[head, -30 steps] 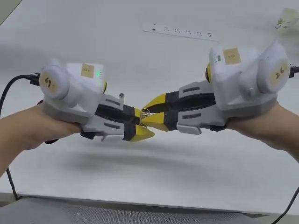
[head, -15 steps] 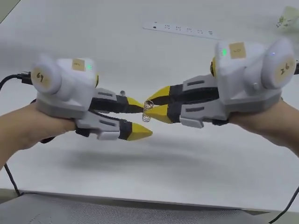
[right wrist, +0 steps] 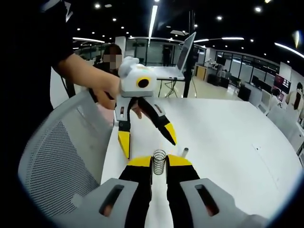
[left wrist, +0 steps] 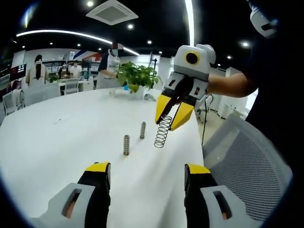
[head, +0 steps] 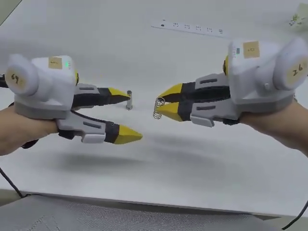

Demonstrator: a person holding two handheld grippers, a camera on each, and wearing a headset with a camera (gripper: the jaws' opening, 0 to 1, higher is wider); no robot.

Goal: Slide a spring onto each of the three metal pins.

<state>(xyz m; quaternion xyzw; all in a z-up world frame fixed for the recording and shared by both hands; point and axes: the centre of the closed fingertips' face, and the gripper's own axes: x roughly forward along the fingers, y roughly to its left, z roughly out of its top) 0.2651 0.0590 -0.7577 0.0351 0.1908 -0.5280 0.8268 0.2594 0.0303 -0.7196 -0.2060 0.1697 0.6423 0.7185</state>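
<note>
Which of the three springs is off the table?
The spring pinched in the right gripper, hanging in the air. The other two springs stand upright on the table.

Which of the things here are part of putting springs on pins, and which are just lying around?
Part of the job:
spring, held in the right claw
left claw, open
pin

Just lying about:
power strip
potted plant
laptop
</note>
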